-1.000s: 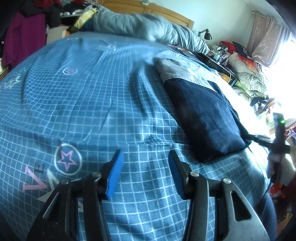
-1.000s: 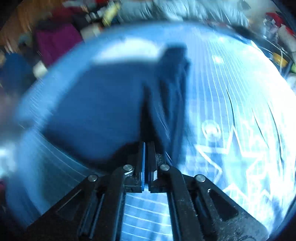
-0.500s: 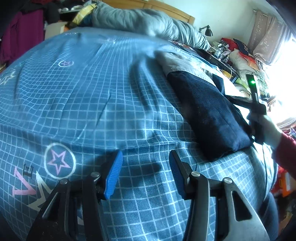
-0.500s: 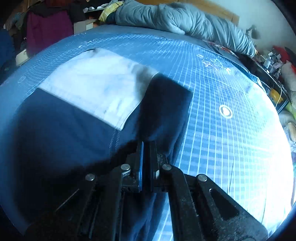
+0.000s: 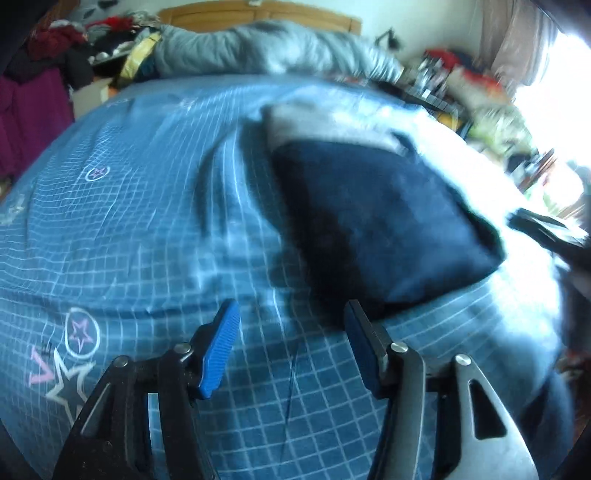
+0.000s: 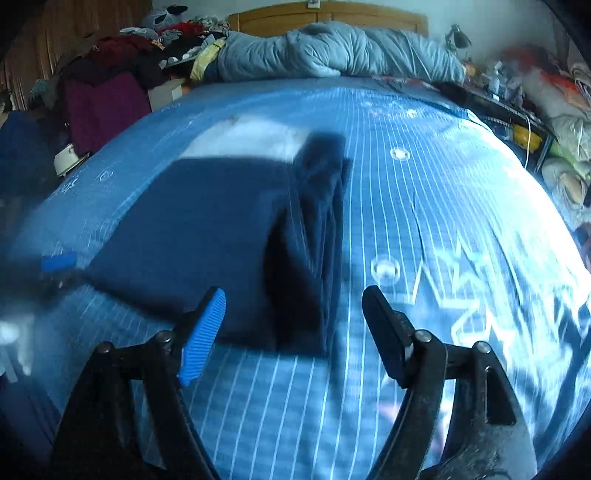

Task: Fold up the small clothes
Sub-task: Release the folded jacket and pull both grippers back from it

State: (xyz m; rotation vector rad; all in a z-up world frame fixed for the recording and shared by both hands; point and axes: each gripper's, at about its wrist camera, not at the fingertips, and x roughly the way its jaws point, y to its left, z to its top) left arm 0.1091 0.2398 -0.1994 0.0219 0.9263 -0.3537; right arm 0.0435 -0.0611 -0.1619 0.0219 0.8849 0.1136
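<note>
My left gripper (image 5: 291, 343) hung with fingers spread apart over the blue checked bedsheet (image 5: 147, 229), holding nothing. My right gripper (image 6: 293, 328) was likewise wide open and empty. Just beyond both lay the folded navy garment (image 6: 207, 236), flat on the sheet, its white panel (image 6: 251, 140) at the far end. A grey duvet (image 6: 332, 48) was bunched against the wooden headboard (image 6: 325, 16).

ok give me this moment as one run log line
step: fold small clothes | left gripper: open, empty, over bedspread | right gripper: open, empty, by near edge of navy garment | garment: folded, flat on bed
</note>
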